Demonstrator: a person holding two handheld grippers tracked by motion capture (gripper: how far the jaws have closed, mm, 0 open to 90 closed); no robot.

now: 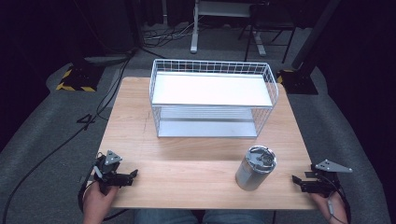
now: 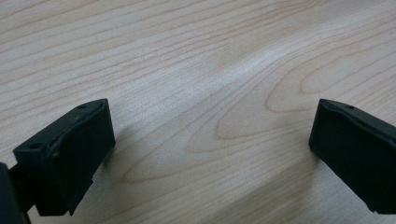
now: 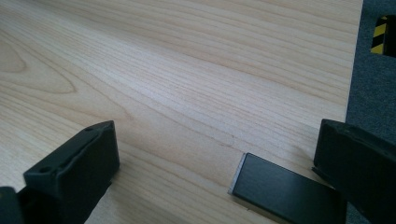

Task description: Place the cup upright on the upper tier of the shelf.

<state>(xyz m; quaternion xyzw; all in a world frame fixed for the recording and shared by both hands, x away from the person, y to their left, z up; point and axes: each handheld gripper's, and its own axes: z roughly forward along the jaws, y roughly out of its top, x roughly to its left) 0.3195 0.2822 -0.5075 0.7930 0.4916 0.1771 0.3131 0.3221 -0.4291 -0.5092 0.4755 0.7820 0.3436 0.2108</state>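
A stainless steel tumbler [image 1: 255,168] with a lid stands upright on the wooden table [image 1: 187,149], front right. My left gripper [image 1: 130,178] rests at the front left corner, pointing right. Its jaws stand wide apart, open [image 2: 210,116], with bare wood between them. My right gripper [image 1: 299,181] sits at the table's front right edge, pointing left toward the tumbler and a short way from it. It is open [image 3: 215,140] too, holding nothing. A dark flat rectangular piece [image 3: 280,191] lies on the wood between its jaws, near the right one.
A white wire rack [image 1: 212,95] with two shelves stands at the back middle of the table. Grey carpet [image 3: 373,88] lies beyond the table's right edge. Black stands with yellow-black tape [image 1: 74,79] and cables sit on the floor behind.
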